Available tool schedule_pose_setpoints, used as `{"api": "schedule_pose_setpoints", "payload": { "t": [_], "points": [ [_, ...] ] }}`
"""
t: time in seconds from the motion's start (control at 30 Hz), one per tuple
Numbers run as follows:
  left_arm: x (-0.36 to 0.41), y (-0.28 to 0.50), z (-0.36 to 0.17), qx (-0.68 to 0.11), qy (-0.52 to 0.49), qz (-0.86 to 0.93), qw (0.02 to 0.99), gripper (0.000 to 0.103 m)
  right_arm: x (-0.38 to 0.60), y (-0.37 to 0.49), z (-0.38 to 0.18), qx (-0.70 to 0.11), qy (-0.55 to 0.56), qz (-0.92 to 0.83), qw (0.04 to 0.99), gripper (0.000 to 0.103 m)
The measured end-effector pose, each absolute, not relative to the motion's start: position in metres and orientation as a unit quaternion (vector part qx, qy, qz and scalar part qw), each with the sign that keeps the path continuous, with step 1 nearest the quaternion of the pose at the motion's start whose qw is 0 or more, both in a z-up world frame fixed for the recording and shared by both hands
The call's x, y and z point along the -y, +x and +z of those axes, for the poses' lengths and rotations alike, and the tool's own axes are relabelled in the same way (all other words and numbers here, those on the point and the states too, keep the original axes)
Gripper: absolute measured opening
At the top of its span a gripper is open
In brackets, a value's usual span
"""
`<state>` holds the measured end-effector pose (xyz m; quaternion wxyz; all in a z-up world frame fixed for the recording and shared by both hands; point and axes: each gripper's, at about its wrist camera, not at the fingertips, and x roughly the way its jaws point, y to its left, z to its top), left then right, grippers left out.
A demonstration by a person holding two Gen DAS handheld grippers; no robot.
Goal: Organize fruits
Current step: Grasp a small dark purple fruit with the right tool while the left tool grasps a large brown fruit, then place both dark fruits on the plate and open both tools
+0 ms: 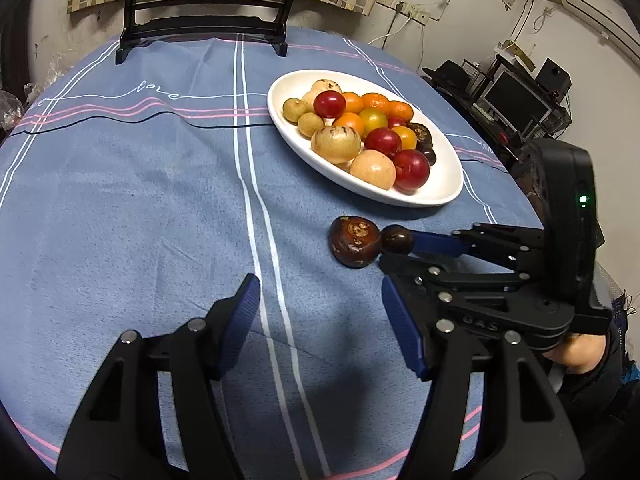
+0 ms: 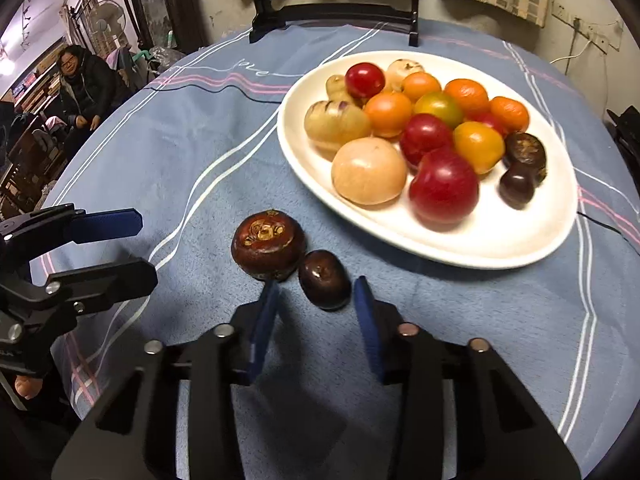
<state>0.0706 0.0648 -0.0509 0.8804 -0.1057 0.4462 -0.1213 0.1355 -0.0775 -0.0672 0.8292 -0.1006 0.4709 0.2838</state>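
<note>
A white oval plate [image 1: 448, 190] [image 2: 500, 248] holds several red, orange, tan and dark fruits. Two dark brown fruits lie on the blue cloth in front of it: a large flat one [image 1: 354, 246] [image 2: 269, 245] and a small round one [image 1: 397, 240] [image 2: 325, 285], touching each other. My right gripper [image 2: 316, 292] [image 1: 390, 258] is open, its fingers on either side of the small dark fruit, just short of closing on it. My left gripper [image 1: 320, 292] [image 2: 136, 248] is open and empty over bare cloth, left of the two fruits.
The round table has a blue cloth [image 1: 140, 200] with white and pink stripes. A black wooden stand [image 1: 204, 36] [image 2: 332, 16] sits at the far edge. A person [image 2: 86, 84] sits beyond the table at left. Shelves with electronics [image 1: 516, 96] stand at right.
</note>
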Motion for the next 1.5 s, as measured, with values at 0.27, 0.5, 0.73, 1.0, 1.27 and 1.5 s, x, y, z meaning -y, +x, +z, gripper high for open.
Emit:
{"api": "schedule_pose_setpoints", "payload": {
  "t": [0.27, 0.5, 0.73, 1.0, 1.27, 1.5],
  "points": [
    [-0.061, 0.073, -0.051, -0.452, -0.103, -0.119, 0.878, 0.065, 0.092, 0.125, -0.055, -0.461, -0.074, 0.291, 0.835, 0.027],
    [-0.032, 0.091, -0.051, -0.465, -0.073, -0.133, 0.872, 0.066, 0.134, 0.100, -0.048, -0.458, -0.044, 0.277, 0.844, 0.027],
    [-0.008, 0.120, -0.072, -0.484, -0.038, -0.113, 0.867, 0.066, 0.192, 0.091, -0.046, -0.450, 0.003, 0.235, 0.862, 0.027],
    [0.006, 0.129, -0.082, -0.474, 0.003, -0.088, 0.876, 0.065, 0.195, 0.088, -0.051, -0.453, 0.018, 0.249, 0.856, 0.027],
    [0.000, 0.131, -0.080, -0.456, -0.011, -0.085, 0.886, 0.042, 0.186, 0.086, -0.047, -0.458, 0.021, 0.250, 0.853, 0.027],
    [-0.023, 0.108, -0.063, -0.444, -0.071, -0.110, 0.886, 0.042, 0.181, 0.090, -0.047, -0.461, 0.021, 0.243, 0.853, 0.027]
  ]
}}
